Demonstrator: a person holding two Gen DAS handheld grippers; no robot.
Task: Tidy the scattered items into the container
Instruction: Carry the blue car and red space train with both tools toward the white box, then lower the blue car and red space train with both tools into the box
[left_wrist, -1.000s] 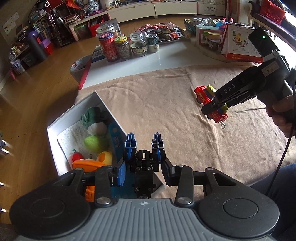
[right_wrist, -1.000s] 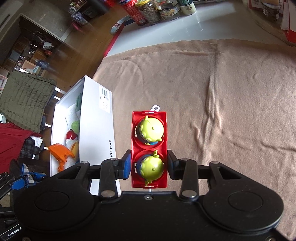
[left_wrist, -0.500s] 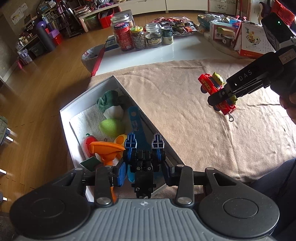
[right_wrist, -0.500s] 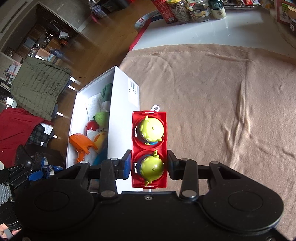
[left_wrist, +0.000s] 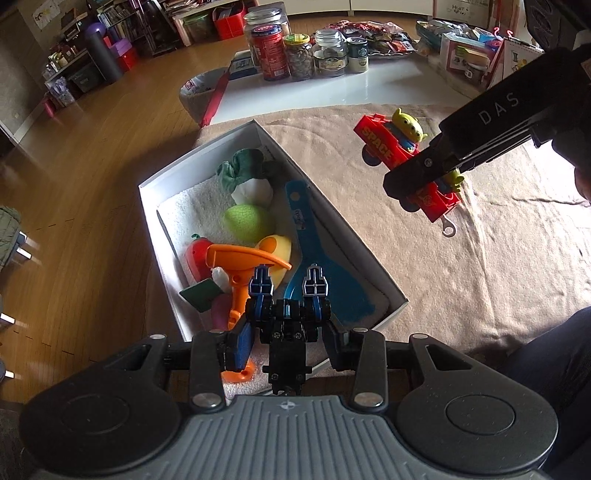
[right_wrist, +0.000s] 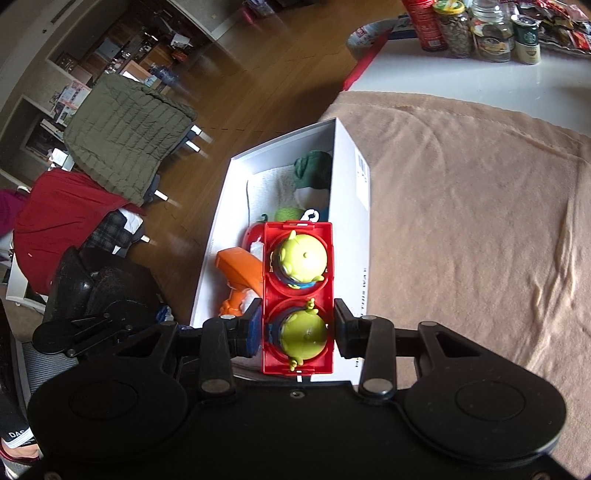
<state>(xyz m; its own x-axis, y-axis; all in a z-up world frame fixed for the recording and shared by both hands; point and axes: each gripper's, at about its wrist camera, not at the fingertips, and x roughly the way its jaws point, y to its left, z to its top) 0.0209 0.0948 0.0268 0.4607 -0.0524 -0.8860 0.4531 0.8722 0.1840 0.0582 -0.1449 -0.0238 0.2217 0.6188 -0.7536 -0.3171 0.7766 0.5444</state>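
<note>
My left gripper (left_wrist: 286, 341) is shut on a black and blue toy robot (left_wrist: 287, 314) and holds it over the near end of the white box (left_wrist: 369, 254). The box holds an orange toy (left_wrist: 240, 266), a blue spatula (left_wrist: 314, 251), a green ball (left_wrist: 247, 221) and several plush foods. My right gripper (right_wrist: 297, 328) is shut on a red toy car with two green aliens (right_wrist: 298, 291), held in the air above the box's long wall (right_wrist: 360, 221). In the left wrist view the car (left_wrist: 406, 166) hangs right of the box.
A beige towel (right_wrist: 461, 203) covers the table right of the box. Jars and tins (left_wrist: 306, 55) stand on the white tabletop at the back, with boxes and packets (left_wrist: 469, 59) at the back right. Wooden floor (left_wrist: 74, 184) lies to the left.
My left gripper has carried the toy robot from beside the box to over its near end. My right gripper has carried the red car left, closer to the box.
</note>
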